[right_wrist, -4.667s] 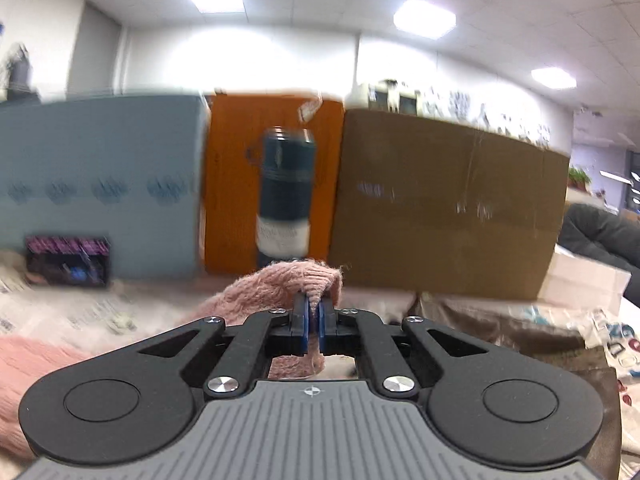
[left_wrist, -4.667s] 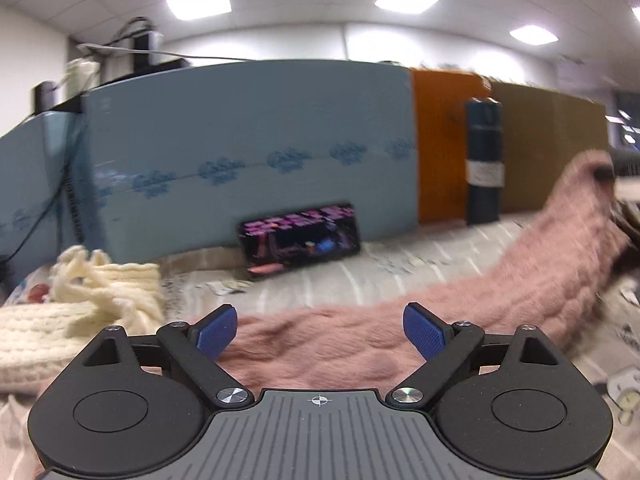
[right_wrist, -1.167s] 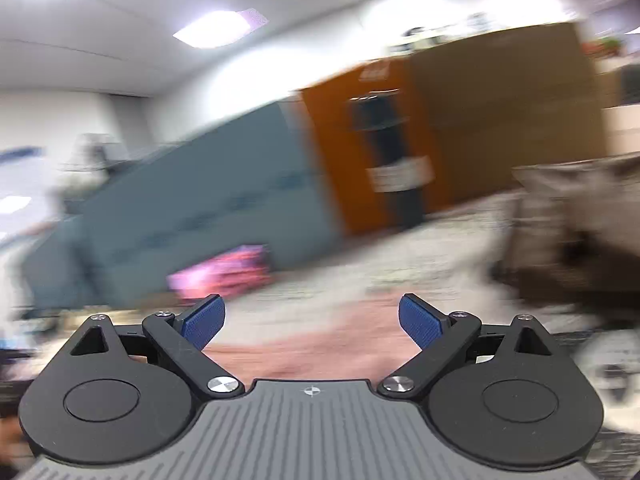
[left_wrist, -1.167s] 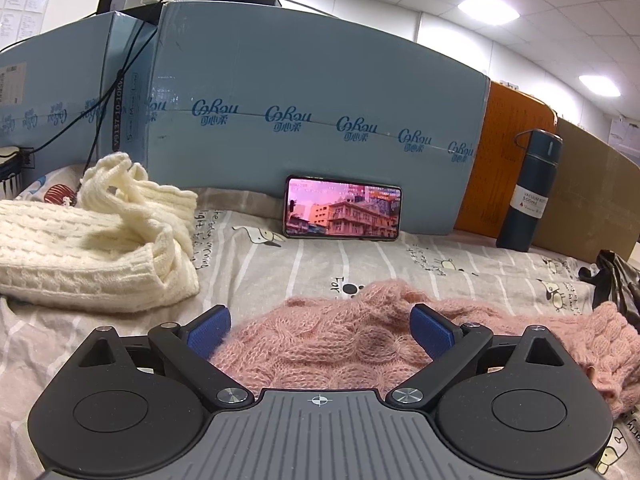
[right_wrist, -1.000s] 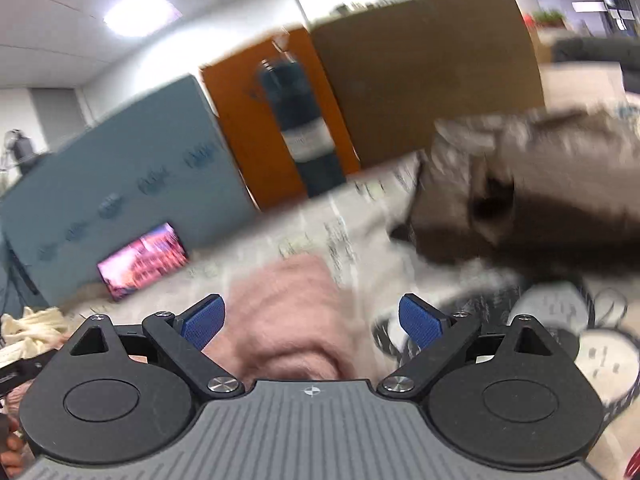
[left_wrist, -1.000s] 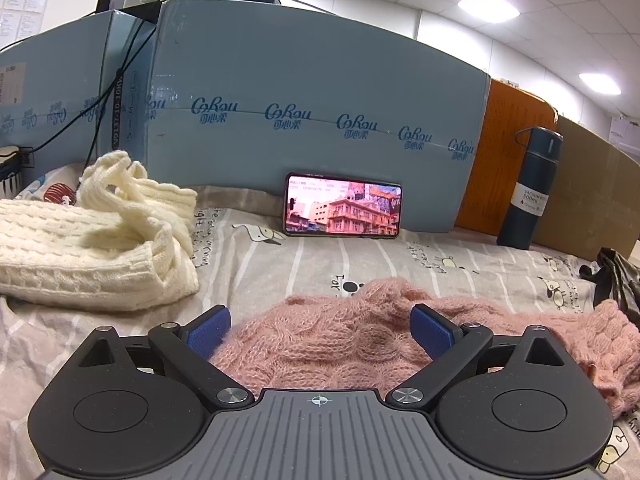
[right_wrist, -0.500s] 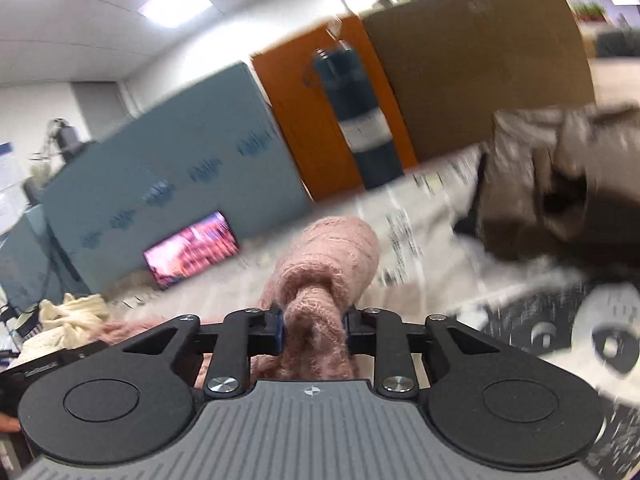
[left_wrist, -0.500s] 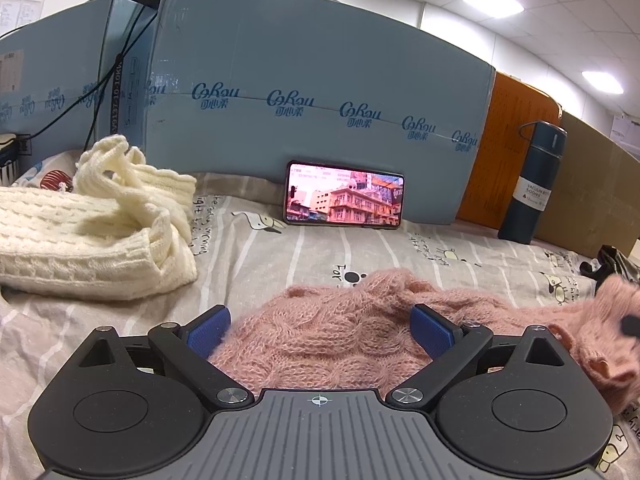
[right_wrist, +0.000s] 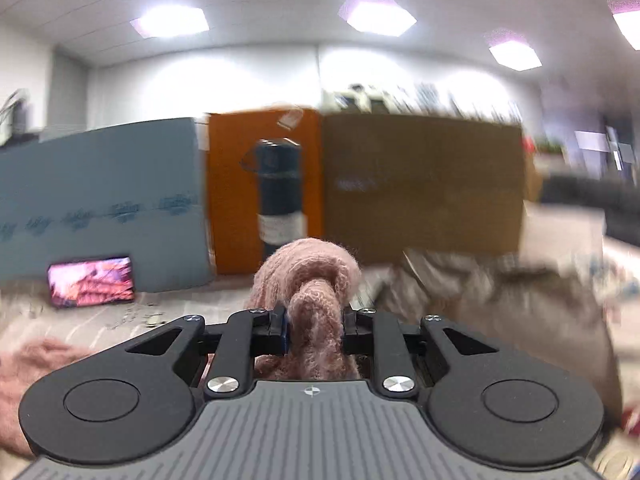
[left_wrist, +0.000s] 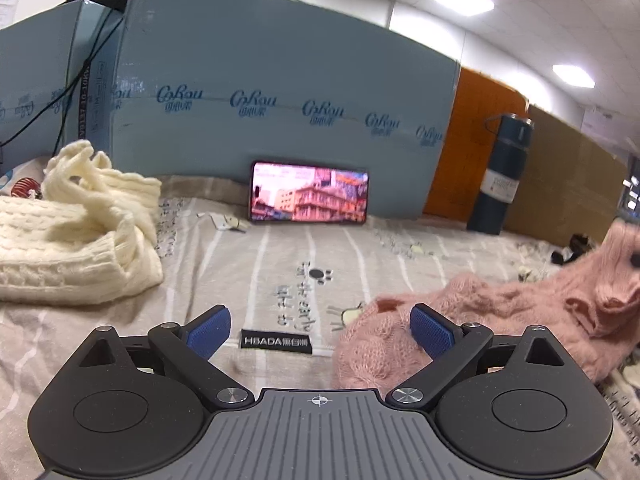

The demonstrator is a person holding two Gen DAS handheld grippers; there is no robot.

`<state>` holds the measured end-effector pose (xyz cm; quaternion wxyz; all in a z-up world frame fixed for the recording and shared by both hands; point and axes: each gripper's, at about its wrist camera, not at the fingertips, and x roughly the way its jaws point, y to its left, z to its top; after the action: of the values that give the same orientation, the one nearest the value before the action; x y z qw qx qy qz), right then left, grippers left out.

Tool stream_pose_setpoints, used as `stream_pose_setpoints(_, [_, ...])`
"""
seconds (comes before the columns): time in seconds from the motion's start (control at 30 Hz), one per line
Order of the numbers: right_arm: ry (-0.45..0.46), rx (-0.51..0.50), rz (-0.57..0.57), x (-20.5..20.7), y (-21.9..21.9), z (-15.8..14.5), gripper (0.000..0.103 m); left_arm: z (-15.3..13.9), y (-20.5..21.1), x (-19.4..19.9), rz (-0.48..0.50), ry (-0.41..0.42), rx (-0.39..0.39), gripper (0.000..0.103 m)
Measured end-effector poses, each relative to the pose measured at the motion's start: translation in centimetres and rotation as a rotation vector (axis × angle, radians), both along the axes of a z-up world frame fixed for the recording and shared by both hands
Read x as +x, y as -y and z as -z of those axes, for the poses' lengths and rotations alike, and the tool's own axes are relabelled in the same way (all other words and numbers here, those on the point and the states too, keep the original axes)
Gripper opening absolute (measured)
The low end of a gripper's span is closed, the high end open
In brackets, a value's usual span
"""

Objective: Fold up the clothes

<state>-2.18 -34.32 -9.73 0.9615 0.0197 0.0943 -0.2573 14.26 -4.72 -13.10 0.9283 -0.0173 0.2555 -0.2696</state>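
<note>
Left gripper jaws wide — pink sweater beside right pad.

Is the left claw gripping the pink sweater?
No, the left claw is spread wide open, its right pad just in front of the pink sweater on the bed.

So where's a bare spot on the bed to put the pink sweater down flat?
The widest bare patch of bedsheet lies between the cream sweater, the phone and the pink sweater, just ahead of the open left gripper. The left edge and the right, by the bottle, are crowded.
</note>
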Motion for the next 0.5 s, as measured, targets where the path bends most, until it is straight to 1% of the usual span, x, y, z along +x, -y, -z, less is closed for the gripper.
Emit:
stream_pose_setpoints(0.1, [-0.024, -0.231, -0.087, 1.3, -4.9, 0.1, 0.019, 0.3, -0.1, 0.6, -0.027, -0.035, 0.007, 0.098])
stream_pose_setpoints(0.17, [-0.044, -0.383, -0.144, 2.4, -8.3, 0.5, 0.019, 0.1, -0.5, 0.5, -0.03, -0.029, -0.009, 0.098])
stream_pose_setpoints(0.23, [-0.064, -0.49, -0.195, 3.3, -11.4, 1.1, 0.019, -0.2, -0.9, 0.2, -0.034, -0.009, -0.032, 0.098])
stream_pose_setpoints(0.3, [-0.077, -0.545, -0.273, 3.8, -14.0, 1.6, 0.019, -0.5, -1.4, 0.1, -0.045, 0.012, -0.064, 0.098])
stream_pose_setpoints(0.37, [-0.079, -0.579, -0.353, 4.1, -16.3, 2.1, 0.02, -0.9, -2.2, 0.1, -0.064, 0.022, -0.111, 0.098])
stream_pose_setpoints(0.5, [-0.082, -0.536, -0.516, 4.2, -19.2, 2.7, 0.02, -1.4, -3.7, 0.2, -0.09, 0.024, -0.203, 0.098])
